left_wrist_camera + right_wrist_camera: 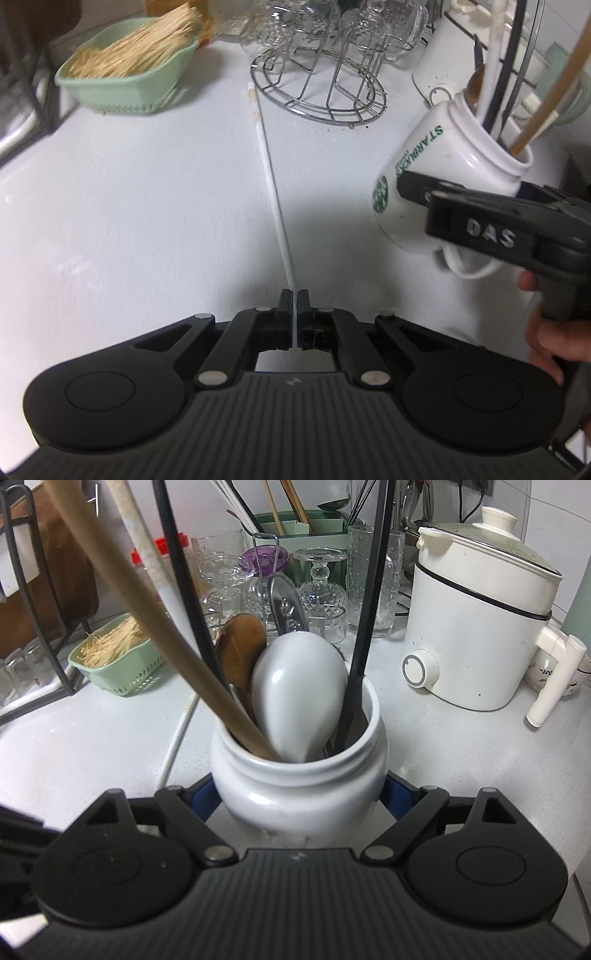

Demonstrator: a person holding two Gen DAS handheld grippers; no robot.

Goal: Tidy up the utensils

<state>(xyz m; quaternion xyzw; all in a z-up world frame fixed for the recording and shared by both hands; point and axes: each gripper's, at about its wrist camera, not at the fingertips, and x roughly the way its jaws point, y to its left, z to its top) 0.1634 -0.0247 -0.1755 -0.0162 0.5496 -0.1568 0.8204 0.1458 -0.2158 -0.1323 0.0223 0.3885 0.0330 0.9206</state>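
Note:
My left gripper [294,295] is shut on the near end of a thin white stick [271,184]. The stick runs straight ahead over the white counter [129,206] and also shows left of the mug as the white stick [177,734]. My right gripper [299,797] is shut on a white Starbucks mug [299,775], with a blue pad [205,797] on each side of its body. The mug holds a white spoon [299,694], wooden spoons and black sticks. In the left wrist view the mug [424,173] leans at the right, with the right gripper [424,192] and a hand on it.
A green basket of thin wooden sticks [125,70] sits at the back left. A wire rack [321,85] with glasses stands behind the stick's far end. A white electric pot [476,627] is at the right, and a black rack [37,609] is at the left.

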